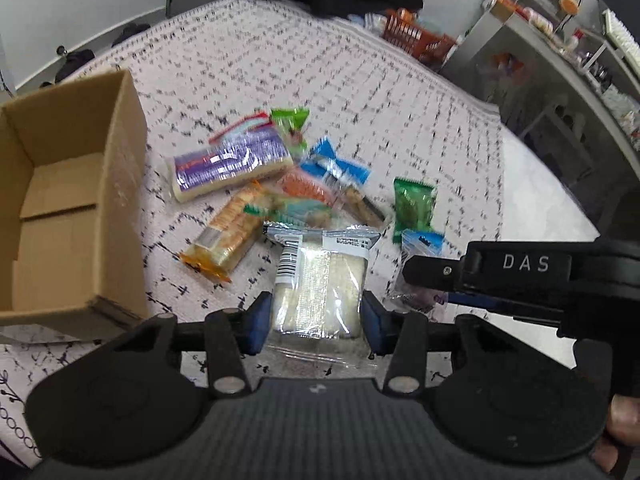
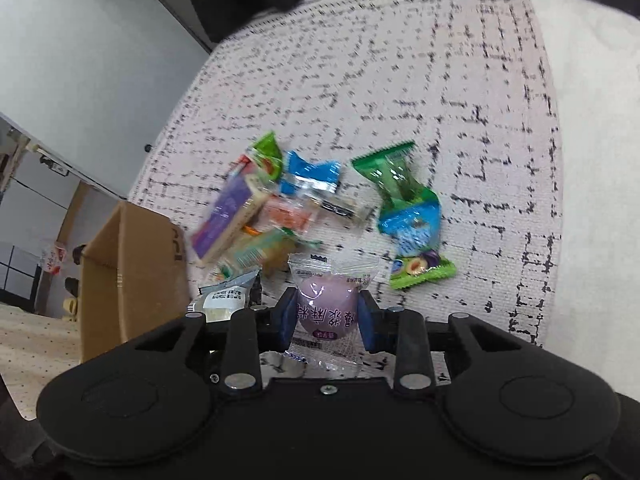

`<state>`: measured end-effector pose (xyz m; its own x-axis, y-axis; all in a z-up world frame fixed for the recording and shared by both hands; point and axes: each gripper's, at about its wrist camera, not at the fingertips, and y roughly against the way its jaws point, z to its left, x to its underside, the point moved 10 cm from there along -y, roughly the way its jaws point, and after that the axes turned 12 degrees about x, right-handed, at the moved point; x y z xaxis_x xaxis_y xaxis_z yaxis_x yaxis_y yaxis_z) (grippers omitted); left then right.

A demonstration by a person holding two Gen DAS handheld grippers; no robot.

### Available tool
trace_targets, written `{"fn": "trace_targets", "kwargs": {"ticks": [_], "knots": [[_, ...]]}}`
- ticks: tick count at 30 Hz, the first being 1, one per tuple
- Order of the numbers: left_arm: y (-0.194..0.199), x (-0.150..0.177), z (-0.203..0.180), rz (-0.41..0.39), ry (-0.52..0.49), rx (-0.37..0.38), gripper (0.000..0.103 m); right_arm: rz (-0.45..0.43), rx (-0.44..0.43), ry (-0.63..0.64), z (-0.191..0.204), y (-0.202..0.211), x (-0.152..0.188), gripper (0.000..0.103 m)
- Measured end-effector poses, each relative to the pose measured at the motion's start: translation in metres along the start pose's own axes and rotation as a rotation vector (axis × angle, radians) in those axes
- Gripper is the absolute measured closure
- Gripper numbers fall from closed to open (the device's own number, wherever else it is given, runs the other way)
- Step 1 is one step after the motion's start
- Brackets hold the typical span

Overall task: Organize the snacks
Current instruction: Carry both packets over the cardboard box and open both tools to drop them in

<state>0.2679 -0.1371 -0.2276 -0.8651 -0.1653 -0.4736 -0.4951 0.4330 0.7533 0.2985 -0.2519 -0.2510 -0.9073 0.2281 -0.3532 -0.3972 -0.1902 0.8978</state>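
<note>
My left gripper is shut on a clear pack of pale wafer cake, held just above the cloth. My right gripper is shut on a clear pack with a purple mochi ball; it shows in the left wrist view at the right. A pile of snacks lies ahead: a purple-labelled cracker pack, an orange cracker pack, a blue wrapper and a green packet. An open cardboard box stands to the left.
The patterned cloth covers the table. A green and blue plum packet lies right of the pile. An orange basket sits past the far edge, and shelving stands at the right.
</note>
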Motion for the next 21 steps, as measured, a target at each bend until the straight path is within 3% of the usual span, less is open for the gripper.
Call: {"fn": "trace_targets", "kwargs": {"ticks": [10, 21], "knots": [[0.053, -0.015, 0.000, -0.108, 0.002, 0.008, 0.057, -0.080, -0.053, 0.027, 0.037, 0.039, -0.003, 0.072], [0.098, -0.027, 0.026, -0.195, 0.037, -0.016, 0.057, -0.124, -0.095, 0.056, 0.079, 0.060, 0.000, 0.072]]}}
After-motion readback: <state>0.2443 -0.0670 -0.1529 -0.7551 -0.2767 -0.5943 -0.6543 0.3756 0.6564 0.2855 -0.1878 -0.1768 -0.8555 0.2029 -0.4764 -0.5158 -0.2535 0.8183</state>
